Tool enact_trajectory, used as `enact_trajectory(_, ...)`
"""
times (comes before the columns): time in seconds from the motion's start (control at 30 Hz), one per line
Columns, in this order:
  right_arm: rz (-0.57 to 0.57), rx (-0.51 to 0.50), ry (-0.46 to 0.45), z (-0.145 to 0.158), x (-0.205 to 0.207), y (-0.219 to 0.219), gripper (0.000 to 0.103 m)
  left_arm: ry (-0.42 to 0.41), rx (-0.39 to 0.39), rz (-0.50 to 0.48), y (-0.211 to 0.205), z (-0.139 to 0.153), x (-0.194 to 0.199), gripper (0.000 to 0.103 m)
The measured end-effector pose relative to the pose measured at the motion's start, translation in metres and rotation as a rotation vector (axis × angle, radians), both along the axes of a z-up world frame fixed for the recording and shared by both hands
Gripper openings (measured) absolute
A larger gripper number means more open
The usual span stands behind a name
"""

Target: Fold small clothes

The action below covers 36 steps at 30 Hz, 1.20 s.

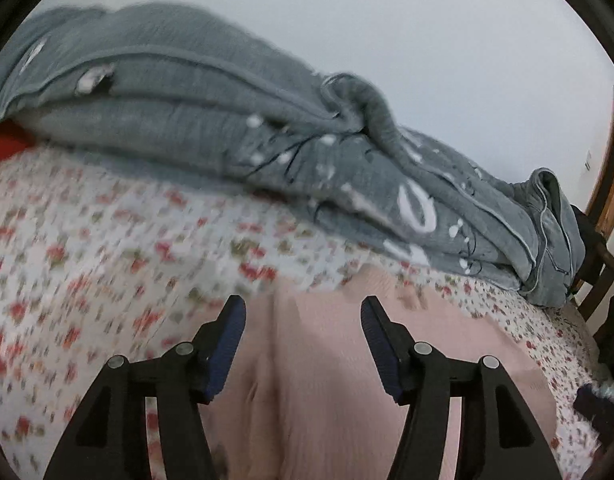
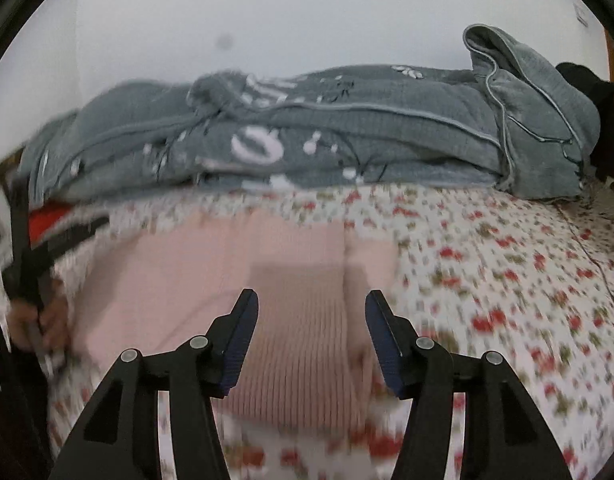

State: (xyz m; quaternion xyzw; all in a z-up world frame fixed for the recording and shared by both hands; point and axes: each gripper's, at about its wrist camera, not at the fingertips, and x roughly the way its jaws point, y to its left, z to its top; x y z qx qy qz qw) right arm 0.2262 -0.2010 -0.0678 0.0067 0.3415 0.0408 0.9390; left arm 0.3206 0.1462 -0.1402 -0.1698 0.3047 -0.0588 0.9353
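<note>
A small pink knitted garment (image 1: 327,360) lies flat on the flowered bed sheet (image 1: 87,240). My left gripper (image 1: 303,304) is open and empty, its jaws wide apart above the garment's far part. In the right wrist view the same pink garment (image 2: 211,276) lies ahead. My right gripper (image 2: 312,298) is open and empty above the garment's ribbed near part. The left gripper (image 2: 59,240), held by a hand, shows blurred at the garment's left edge. Both views are motion-blurred.
A folded grey quilt (image 1: 227,100) with white patterns lies along the far side of the bed, also in the right wrist view (image 2: 347,132). A white wall is behind it. Something red (image 1: 3,144) peeks out at the left. Wooden furniture (image 1: 611,184) stands at the right.
</note>
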Motion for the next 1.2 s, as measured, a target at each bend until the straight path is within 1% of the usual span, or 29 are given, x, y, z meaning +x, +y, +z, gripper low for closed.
enact_trajectory(0.07,0.024,-0.022,0.017,-0.009,-0.014,0.007,0.055,0.053,-0.057,-0.012,0.012,-0.006,-0.012,0.058)
enact_trajectory(0.1,0.035,-0.034,0.016,-0.013,-0.02,0.013,0.055,0.076,-0.061,-0.014,0.016,-0.01,-0.018,0.058)
enact_trajectory(0.17,0.054,-0.05,0.005,-0.016,-0.026,0.026,0.055,0.118,-0.042,-0.019,0.022,-0.017,-0.034,0.059)
enact_trajectory(0.27,0.097,-0.078,-0.018,-0.019,-0.029,0.053,0.055,0.187,-0.005,-0.079,0.021,-0.029,-0.049,0.061)
enact_trajectory(0.33,0.113,-0.098,-0.04,-0.019,-0.027,0.07,0.055,0.211,0.01,-0.088,0.02,-0.033,-0.052,0.063)
enact_trajectory(0.37,0.119,-0.107,-0.047,-0.019,-0.026,0.078,0.055,0.212,0.005,-0.09,0.02,-0.034,-0.052,0.064)
enact_trajectory(0.4,0.129,-0.119,-0.055,-0.019,-0.025,0.085,0.055,0.218,-0.015,-0.095,0.022,-0.035,-0.05,0.067)
enact_trajectory(0.47,0.142,-0.141,-0.066,-0.02,-0.021,0.097,0.055,0.235,-0.053,-0.091,0.026,-0.037,-0.042,0.068)
enact_trajectory(0.53,0.143,-0.159,-0.052,-0.025,-0.012,0.107,0.055,0.24,-0.075,-0.094,0.024,-0.039,-0.036,0.069)
enact_trajectory(0.7,0.129,-0.131,0.039,-0.04,0.015,0.118,0.055,0.208,-0.052,-0.128,0.016,-0.044,-0.03,0.069)
enact_trajectory(0.77,0.115,-0.133,0.061,-0.045,0.024,0.121,0.055,0.19,-0.069,-0.134,0.018,-0.044,-0.033,0.068)
enact_trajectory(0.87,0.096,-0.149,0.086,-0.053,0.037,0.126,0.055,0.184,-0.097,-0.136,0.021,-0.045,-0.032,0.067)
enact_trajectory(0.93,0.081,-0.168,0.093,-0.056,0.044,0.129,0.055,0.181,-0.1,-0.136,0.021,-0.044,-0.032,0.067)
enact_trajectory(0.97,0.075,-0.185,0.097,-0.058,0.044,0.132,0.055,0.18,-0.098,-0.136,0.021,-0.044,-0.032,0.067)
enact_trajectory(1.03,0.07,-0.249,0.09,-0.06,0.04,0.141,0.055,0.182,-0.098,-0.137,0.022,-0.044,-0.032,0.067)
enact_trajectory(1.1,0.083,-0.285,0.106,-0.062,0.034,0.146,0.055,0.183,-0.101,-0.136,0.021,-0.044,-0.032,0.067)
enact_trajectory(1.2,0.101,-0.283,0.124,-0.065,0.016,0.142,0.055,0.183,-0.101,-0.138,0.021,-0.043,-0.035,0.067)
